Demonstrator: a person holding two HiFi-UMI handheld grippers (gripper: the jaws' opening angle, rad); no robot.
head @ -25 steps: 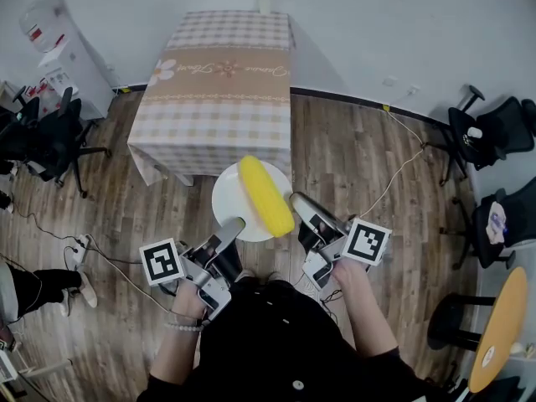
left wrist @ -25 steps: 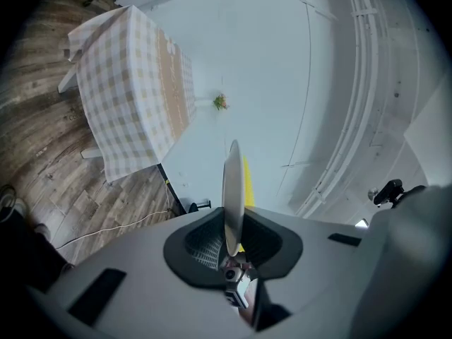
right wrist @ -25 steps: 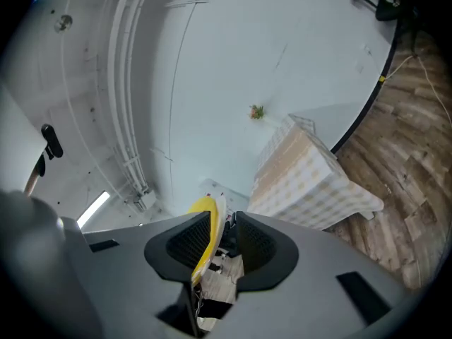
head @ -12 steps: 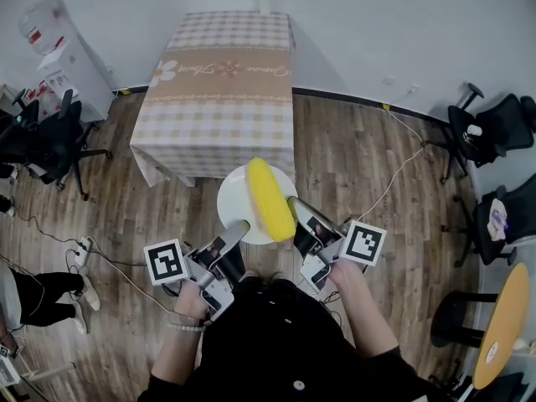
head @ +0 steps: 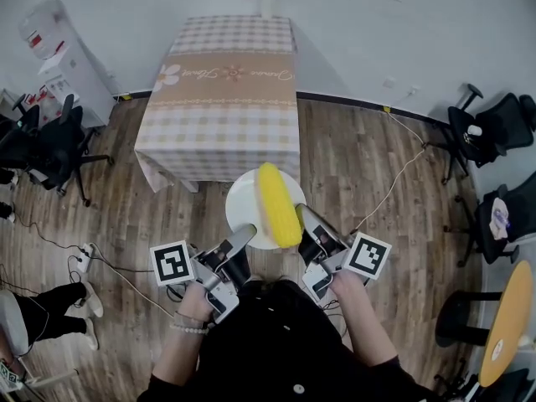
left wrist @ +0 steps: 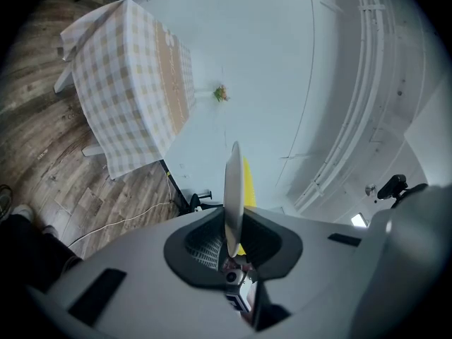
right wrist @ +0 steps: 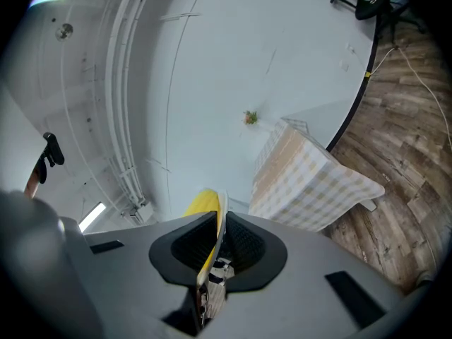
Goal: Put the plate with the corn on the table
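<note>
Both pairs of jaws are clamped on the plate rim, my left gripper at seven o'clock and right gripper at four, corn on top; the table waits at twelve, unreached.

The left tongs clamp a white plate seen edge-on, pads pressed to both faces. A strip of yellow corn shows beside it. Beyond, the checked-cloth worktop stands on the wooden floor.
</note>
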